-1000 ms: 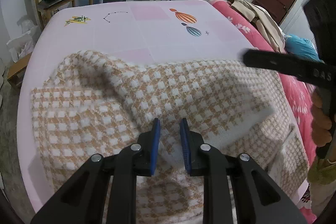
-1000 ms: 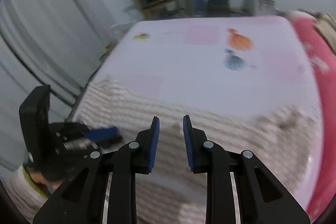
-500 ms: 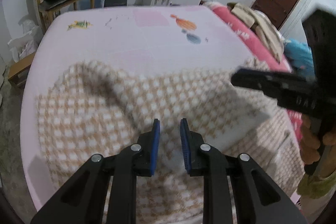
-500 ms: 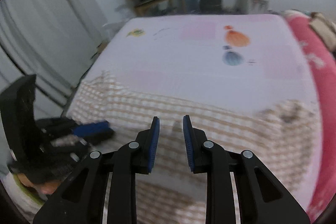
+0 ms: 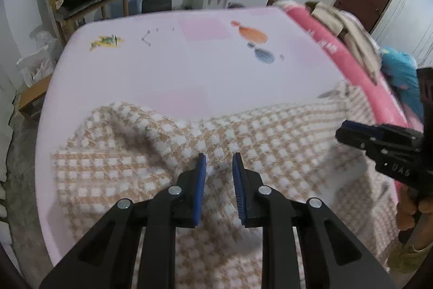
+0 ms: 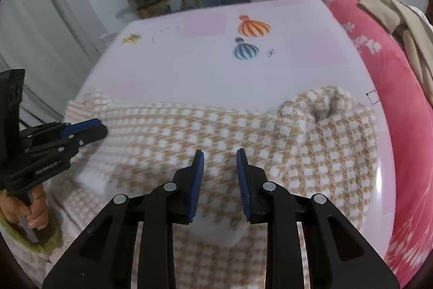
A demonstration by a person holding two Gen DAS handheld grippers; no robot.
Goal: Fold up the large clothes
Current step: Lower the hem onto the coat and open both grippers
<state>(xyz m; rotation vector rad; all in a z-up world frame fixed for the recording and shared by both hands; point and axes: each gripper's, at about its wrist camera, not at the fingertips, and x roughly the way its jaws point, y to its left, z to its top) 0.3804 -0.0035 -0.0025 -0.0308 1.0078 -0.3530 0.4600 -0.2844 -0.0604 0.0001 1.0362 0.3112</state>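
Left wrist view: left gripper (image 5: 218, 161) hovering over the checked garment (image 5: 270, 137), jaws a narrow gap apart, nothing pinched, released. No real change in the gap versus the earlier frames. Garment framing shifted: raised fold now at 10 o'clock of the fingertips, more of the pink sheet (image 5: 189, 67) visible beyond. Right gripper (image 5: 341, 129) has slid from 1 o'clock across the cloth out to 3 o'clock, near the garment's right edge by the red quilt (image 5: 351, 67).

Right wrist view: right gripper (image 6: 219, 156) jaws have just been opening a little, only air between the pads, cloth lying below, not grasped. Earlier blur gone, view swung so a sleeve cuff (image 6: 324, 110) now shows at 1 o'clock, well clear of the fingertips. Left gripper (image 6: 100, 128) at 9 o'clock, low over the left side.

Reading: both hands free, spreading apart toward opposite sides, probably lining up the next pinch. Fold not yet formed.

Garment: beige-and-white houndstooth knit, thick and soft, spread across the near half of the bed, rumpled with a humped crease on the left and the cuffed sleeve bunched on the right. Likely to sag and drag if lifted from one point.
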